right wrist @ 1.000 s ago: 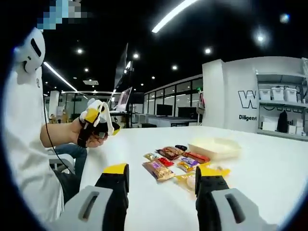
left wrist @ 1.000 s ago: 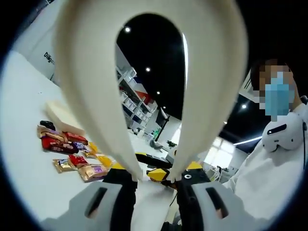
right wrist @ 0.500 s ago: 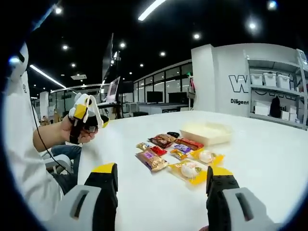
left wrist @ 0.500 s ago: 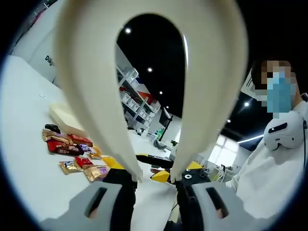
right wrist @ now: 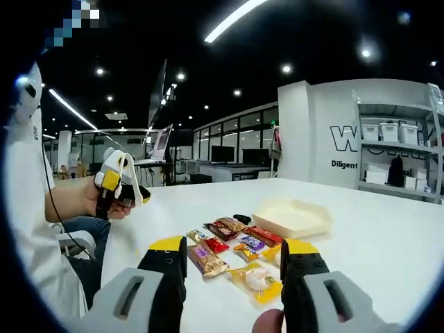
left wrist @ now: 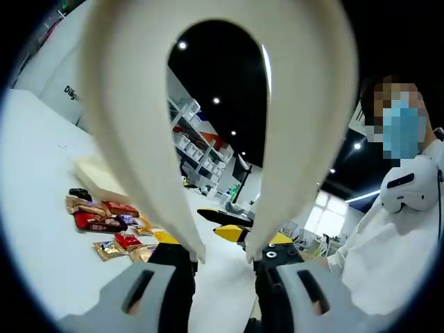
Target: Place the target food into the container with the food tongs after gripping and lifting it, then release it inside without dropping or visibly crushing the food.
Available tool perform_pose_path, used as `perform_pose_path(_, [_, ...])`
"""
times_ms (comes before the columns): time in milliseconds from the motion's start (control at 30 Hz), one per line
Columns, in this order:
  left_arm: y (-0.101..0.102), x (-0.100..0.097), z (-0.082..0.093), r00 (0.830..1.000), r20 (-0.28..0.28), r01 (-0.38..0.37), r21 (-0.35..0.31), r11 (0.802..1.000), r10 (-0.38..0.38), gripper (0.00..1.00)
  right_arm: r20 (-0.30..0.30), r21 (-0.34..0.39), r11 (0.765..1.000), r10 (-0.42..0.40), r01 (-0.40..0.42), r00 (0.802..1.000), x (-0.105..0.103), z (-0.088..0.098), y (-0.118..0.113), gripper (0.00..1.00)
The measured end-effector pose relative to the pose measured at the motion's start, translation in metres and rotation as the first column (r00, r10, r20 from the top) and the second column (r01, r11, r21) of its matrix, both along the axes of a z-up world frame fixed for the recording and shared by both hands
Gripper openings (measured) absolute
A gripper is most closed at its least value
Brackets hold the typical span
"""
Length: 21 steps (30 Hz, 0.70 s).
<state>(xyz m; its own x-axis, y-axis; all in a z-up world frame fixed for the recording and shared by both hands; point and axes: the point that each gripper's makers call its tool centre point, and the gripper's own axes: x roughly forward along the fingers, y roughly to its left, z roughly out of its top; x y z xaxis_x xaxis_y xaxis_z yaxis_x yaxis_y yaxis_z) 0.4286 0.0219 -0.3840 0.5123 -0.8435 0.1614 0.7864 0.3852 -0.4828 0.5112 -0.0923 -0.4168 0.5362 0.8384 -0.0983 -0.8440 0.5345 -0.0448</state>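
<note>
Well, you hadn't really started yet. Your left gripper [left wrist: 222,258] had its fingers squeezed narrow on the food tongs [left wrist: 215,104], and the tongs' two cream arms spread wide & held no food. You held them up in the air, away from the table [left wrist: 41,229]. Your right gripper [right wrist: 232,267] had its fingers apart w/ nothing between them, low over the near edge of the table.

All the food was lying on the tabletop. The snack packs [right wrist: 229,239] sat in a little bunch near the middle, and the yellow pack [right wrist: 258,281] w/ a round white treat lay closest to your right gripper. I couldn't tell which one was the target.

The container [right wrist: 291,216] was a shallow cream tray just past the snacks, toward the far edge. It looked like nothing was in it.

So what was left, I think: bring the tongs down, pinch the food softly, lift, carry it over the tray & let go inside.
</note>
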Motion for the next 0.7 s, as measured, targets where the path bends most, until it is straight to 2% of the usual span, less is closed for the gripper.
perform_pose_path(133, [0.002,0.007,0.002,1.0,0.01,-0.004,0.019,1.0,0.003,0.3,0.032,-0.001,1.0,-0.025,0.025,0.999,0.009,0.002,-0.004,0.45])
perform_pose_path(200, [0.003,0.011,0.003,1.0,0.013,-0.005,0.023,1.0,0.005,0.3,0.054,-0.014,0.999,-0.03,0.031,0.998,0.013,0.001,-0.007,0.35])
perform_pose_path(233, [0.004,0.014,0.004,1.0,0.015,-0.005,0.024,1.0,0.005,0.3,0.045,-0.003,0.998,-0.055,0.055,0.997,0.018,0.001,-0.01,0.34])
perform_pose_path(333, [0.004,0.021,0.005,1.0,0.019,-0.006,0.03,1.0,0.006,0.3,0.056,-0.009,0.998,-0.054,0.054,0.997,0.023,0.0,-0.012,0.23])
perform_pose_path(367, [0.004,0.023,0.004,1.0,0.021,-0.006,0.036,0.999,0.006,0.3,0.088,0.028,0.999,-0.036,0.034,0.995,0.022,0.007,-0.009,0.12])
perform_pose_path(400, [0.004,0.025,0.003,1.0,0.027,-0.004,0.048,0.999,0.003,0.3,0.102,-0.004,0.999,-0.047,0.048,0.994,0.024,0.002,-0.014,0.06])
perform_pose_path(433, [0.004,0.027,0.003,0.999,0.033,-0.004,0.059,0.998,0.002,0.3,0.074,-0.012,1.0,-0.023,0.024,0.997,0.023,0.0,-0.011,0.01])
perform_pose_path(533, [0.004,0.032,0.002,0.999,0.037,0.0,0.072,0.997,-0.002,0.29,0.044,0.012,0.998,-0.054,0.053,0.998,0.031,0.001,-0.015,0.0])
perform_pose_path(567, [0.004,0.034,0.002,0.999,0.039,0.0,0.077,0.997,-0.003,0.29,0.012,-0.015,0.999,-0.031,0.031,0.999,0.03,-0.005,-0.013,0.0])
perform_pose_path(633, [0.005,0.038,0.002,0.999,0.044,0.0,0.09,0.996,-0.004,0.29,0.021,-0.015,0.999,-0.047,0.048,0.999,0.034,-0.005,-0.012,0.0])
perform_pose_path(667, [0.006,0.04,0.002,0.999,0.045,0.001,0.098,0.995,-0.006,0.28,0.004,-0.022,0.999,-0.041,0.041,0.999,0.035,-0.007,-0.011,0.0])
perform_pose_path(700, [0.006,0.041,0.001,0.999,0.048,-0.001,0.109,0.994,-0.004,0.28,-0.004,0.015,0.999,-0.051,0.051,0.999,0.036,-0.003,-0.011,0.0])
